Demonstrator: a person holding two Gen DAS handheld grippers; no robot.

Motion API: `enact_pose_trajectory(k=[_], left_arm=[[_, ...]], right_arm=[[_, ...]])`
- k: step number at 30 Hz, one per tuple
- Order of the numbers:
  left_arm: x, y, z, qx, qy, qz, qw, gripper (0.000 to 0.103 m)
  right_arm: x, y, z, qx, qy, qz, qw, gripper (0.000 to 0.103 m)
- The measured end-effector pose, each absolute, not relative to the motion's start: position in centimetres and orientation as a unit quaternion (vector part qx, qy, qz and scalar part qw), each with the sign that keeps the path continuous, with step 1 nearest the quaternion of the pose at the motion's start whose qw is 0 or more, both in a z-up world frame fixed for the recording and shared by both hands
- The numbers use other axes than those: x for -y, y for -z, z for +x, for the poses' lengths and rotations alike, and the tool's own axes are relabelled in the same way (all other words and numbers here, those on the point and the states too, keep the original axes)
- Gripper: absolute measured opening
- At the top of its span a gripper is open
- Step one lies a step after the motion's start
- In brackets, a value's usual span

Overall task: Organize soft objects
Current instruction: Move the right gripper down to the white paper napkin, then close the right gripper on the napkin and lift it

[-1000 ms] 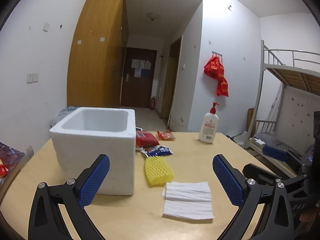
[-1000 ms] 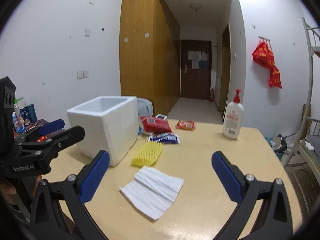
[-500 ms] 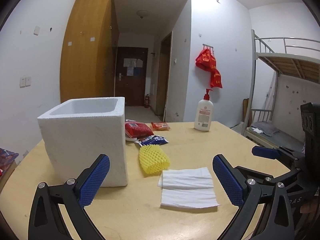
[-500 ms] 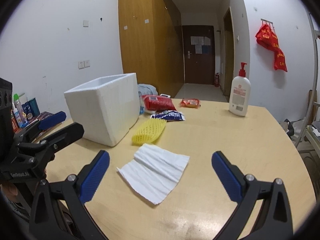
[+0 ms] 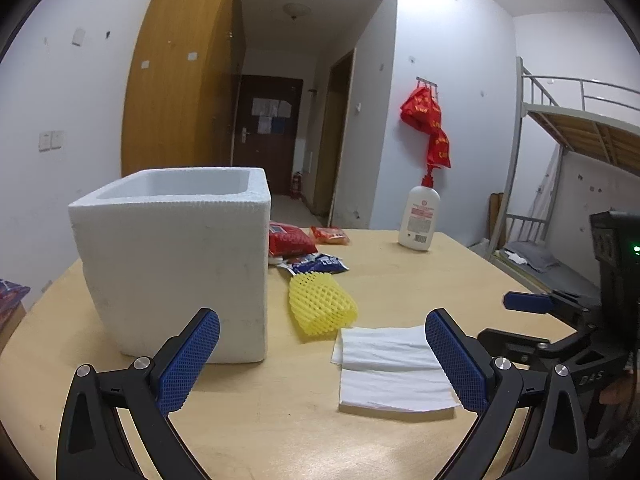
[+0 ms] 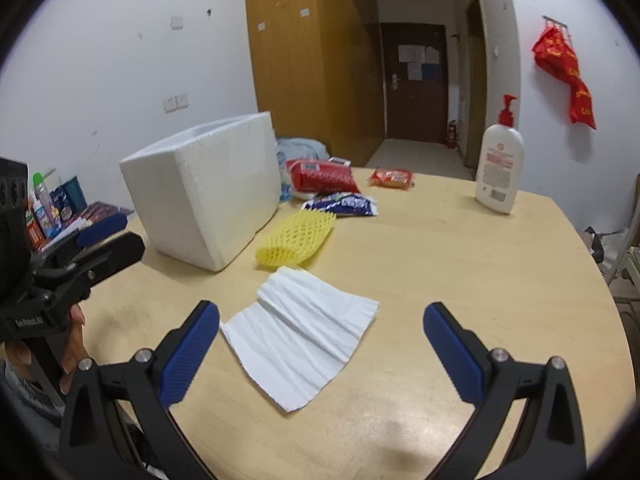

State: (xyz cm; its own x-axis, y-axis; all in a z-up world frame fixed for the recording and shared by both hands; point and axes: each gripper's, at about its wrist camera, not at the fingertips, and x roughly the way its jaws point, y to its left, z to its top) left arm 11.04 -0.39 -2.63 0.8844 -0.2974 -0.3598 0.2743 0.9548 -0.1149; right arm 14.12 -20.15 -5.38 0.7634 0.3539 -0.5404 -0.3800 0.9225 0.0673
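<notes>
On the wooden desk (image 6: 460, 264) the tissue (image 6: 298, 332) lies flat beside the foam box (image 6: 208, 200), both tools (image 5: 322, 354) (image 6: 320, 344) gaping empty above; pinching it carelessly may tear it.

White walls (image 5: 60, 92), wooden wardrobe (image 5: 180, 80), dark door (image 5: 266, 128) down hallway, metal bunk bed (image 5: 568, 120)

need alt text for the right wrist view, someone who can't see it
The open right tool hovers over a white tissue on a wooden table. Beyond lie a yellow foam net, a white foam box, snack packets and a lotion bottle. The left tool shows at the left edge.
</notes>
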Motion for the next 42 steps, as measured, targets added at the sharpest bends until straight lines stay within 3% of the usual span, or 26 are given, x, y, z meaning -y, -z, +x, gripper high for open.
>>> enact_pose_trajectory(k=[18, 30, 38, 42], left_arm=[[-0.9, 3.5, 13.7, -0.228, 0.166, -0.033, 0.959, 0.103], [-0.2, 3.8, 14.2, -0.238, 0.170, -0.023, 0.956, 0.103], [0.6, 3.9, 14.7, -0.243, 0.178, -0.018, 0.953, 0.103], [1.2, 4.0, 14.7, -0.244, 0.181, -0.009, 0.953, 0.103]], right_arm=[[15.8, 8.7, 19.2, -0.378, -0.290, -0.114, 0.872, 0.102], [15.1, 10.9, 20.3, -0.423, -0.288, -0.142, 0.847, 0.065], [16.3, 11.0, 20.6, -0.432, -0.267, -0.143, 0.849, 0.028], [16.5, 10.9, 20.3, -0.429, -0.252, -0.156, 0.853, 0.016]])
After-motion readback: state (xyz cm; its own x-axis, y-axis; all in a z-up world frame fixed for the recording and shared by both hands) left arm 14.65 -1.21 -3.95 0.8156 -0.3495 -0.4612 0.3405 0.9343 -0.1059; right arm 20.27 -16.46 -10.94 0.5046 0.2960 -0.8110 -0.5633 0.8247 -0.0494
